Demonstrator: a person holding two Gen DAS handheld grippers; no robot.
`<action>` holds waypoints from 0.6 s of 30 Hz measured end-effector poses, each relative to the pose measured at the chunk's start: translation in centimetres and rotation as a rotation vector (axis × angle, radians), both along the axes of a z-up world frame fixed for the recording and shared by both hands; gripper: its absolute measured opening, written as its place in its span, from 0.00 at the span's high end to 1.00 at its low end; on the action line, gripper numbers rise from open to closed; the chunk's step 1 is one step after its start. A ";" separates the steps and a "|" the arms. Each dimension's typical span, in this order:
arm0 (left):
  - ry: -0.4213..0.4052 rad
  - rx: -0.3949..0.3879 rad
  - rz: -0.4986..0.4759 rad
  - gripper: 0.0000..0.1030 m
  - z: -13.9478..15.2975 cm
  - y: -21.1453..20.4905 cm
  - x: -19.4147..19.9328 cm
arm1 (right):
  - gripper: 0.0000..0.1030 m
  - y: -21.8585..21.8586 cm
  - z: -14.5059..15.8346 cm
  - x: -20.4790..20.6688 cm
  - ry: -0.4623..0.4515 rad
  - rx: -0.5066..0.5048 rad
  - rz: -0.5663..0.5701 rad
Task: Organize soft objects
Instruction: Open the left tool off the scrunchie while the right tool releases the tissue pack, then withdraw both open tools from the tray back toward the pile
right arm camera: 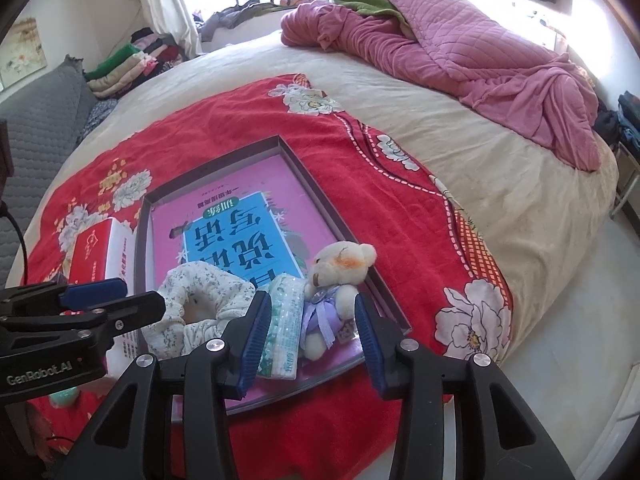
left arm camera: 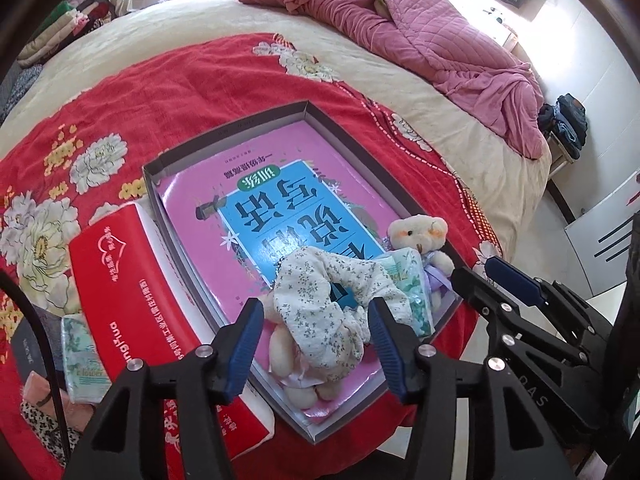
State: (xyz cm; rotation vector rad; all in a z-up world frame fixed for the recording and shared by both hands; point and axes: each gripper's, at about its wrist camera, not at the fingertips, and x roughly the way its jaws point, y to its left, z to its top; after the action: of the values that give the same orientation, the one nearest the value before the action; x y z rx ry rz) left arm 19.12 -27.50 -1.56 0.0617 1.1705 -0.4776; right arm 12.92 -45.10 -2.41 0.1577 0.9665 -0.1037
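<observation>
A shallow grey box [left arm camera: 228, 131] on a red flowered blanket [left arm camera: 180, 80] holds a pink and blue book [left arm camera: 280, 208]. At the box's near end lie a white floral fabric ring [left arm camera: 320, 304], a green-white tissue pack [right arm camera: 284, 328] and a cream teddy bear [right arm camera: 340, 276] in a purple dress. Cream plush limbs [left arm camera: 280, 354] stick out from under the floral ring. My left gripper [left arm camera: 316, 342] is open and straddles the ring, pads clear of it. My right gripper [right arm camera: 312, 338] is open around the bear's body and the tissue pack. Each gripper also shows at the edge of the other view.
A red tissue box [left arm camera: 140, 300] lies against the grey box's left side, with a second small tissue pack [left arm camera: 82, 356] beside it. A crumpled pink quilt [right arm camera: 460, 48] covers the far right of the bed. Folded clothes [right arm camera: 128, 64] are stacked at the back left. The bed edge runs along the right.
</observation>
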 end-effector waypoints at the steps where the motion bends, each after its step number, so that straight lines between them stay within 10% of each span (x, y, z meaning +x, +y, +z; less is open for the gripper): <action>1: -0.005 -0.002 -0.001 0.48 0.3 0.1 -0.1 | 0.55 0.0 0.1 -0.1 -0.001 -0.001 -0.003; 18: -0.125 0.010 0.037 0.20 4.2 2.0 -2.2 | 0.36 1.2 2.4 -1.1 -0.039 -0.053 -0.015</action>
State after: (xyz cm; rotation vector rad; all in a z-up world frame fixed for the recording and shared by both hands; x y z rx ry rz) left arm 16.97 -25.46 2.60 0.0776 1.0497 -0.4287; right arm 11.81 -43.95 -0.02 0.1177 0.9232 -0.1400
